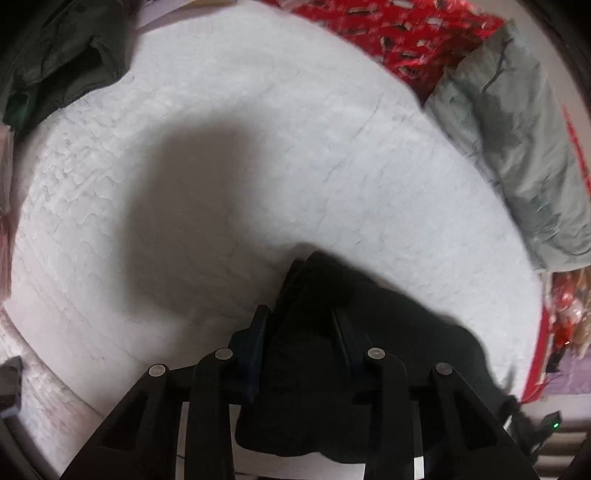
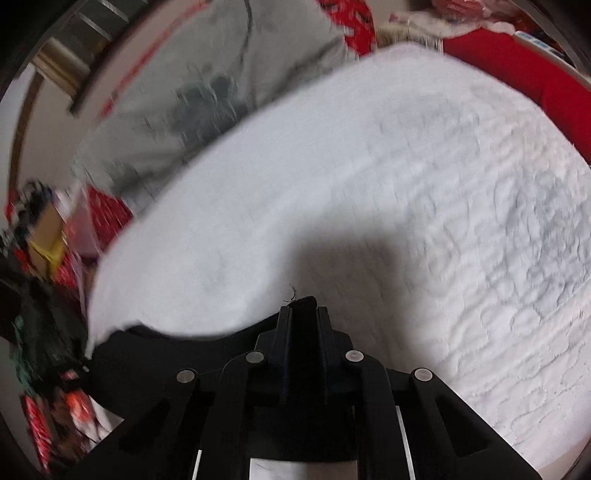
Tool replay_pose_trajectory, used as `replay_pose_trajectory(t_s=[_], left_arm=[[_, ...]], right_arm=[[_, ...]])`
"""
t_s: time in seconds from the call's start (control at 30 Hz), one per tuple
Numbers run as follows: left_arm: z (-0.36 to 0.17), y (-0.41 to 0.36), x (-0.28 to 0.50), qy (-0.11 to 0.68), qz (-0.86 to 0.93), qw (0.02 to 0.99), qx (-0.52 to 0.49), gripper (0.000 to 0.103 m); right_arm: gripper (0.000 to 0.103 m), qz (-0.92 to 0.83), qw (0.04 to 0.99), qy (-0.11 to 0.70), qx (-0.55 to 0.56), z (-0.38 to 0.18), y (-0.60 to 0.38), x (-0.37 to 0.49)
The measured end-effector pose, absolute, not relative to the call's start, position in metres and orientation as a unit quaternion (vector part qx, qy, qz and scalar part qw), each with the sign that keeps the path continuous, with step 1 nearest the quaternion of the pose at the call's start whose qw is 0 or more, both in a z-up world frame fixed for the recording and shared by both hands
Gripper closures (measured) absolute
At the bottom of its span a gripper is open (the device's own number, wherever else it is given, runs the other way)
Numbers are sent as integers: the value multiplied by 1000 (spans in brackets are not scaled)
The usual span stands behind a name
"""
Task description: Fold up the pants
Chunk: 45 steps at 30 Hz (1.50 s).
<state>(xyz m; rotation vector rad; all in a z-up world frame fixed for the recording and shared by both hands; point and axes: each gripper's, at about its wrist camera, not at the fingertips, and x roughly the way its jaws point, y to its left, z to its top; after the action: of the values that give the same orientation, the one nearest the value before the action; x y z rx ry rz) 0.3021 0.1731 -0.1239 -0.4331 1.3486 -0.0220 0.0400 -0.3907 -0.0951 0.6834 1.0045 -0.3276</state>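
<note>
The black pants [image 1: 388, 332] are bunched up between the fingers of my left gripper [image 1: 301, 328], which is shut on the cloth just above the white quilted bed cover [image 1: 258, 129]. A fold of the fabric sticks up past the fingertips and more trails to the right. In the right wrist view my right gripper [image 2: 303, 325] is shut on a thin edge of the black pants [image 2: 166, 354]. A small tip of cloth and a loose thread show above the fingers, and the rest stretches off to the left, low over the bed cover [image 2: 406, 166].
A grey-green pillow [image 1: 517, 147] lies at the bed's right edge beside a red patterned blanket [image 1: 399, 33]; it is the grey-green pillow [image 2: 192, 92] at upper left in the right wrist view. A dark green garment [image 1: 55, 62] sits at the far left. Boxes and clutter [image 2: 44, 240] lie off the bed.
</note>
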Motion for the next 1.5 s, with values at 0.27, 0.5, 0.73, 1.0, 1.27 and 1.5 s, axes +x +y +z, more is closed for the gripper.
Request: replay_pose_trajectory(t_s=[0.27, 0.5, 0.73, 1.0, 1.27, 1.5], left_arm=[[-120, 182, 297, 626, -13, 743, -234, 48], [-93, 225, 242, 586, -38, 743, -321, 24], [-148, 223, 206, 593, -54, 691, -410, 23], [-184, 223, 220, 575, -36, 672, -465, 23], [-177, 210, 225, 581, -25, 673, -456, 20], [-163, 206, 235, 589, 12, 688, -423, 81]], right_arm=[[80, -169, 787, 486, 339, -115, -395, 41], [59, -152, 788, 472, 367, -100, -397, 10], [55, -145, 770, 453, 425, -106, -395, -21], [46, -134, 737, 428, 505, -112, -389, -55], [40, -133, 702, 399, 575, -133, -378, -50], [96, -171, 710, 396, 557, -136, -367, -34]])
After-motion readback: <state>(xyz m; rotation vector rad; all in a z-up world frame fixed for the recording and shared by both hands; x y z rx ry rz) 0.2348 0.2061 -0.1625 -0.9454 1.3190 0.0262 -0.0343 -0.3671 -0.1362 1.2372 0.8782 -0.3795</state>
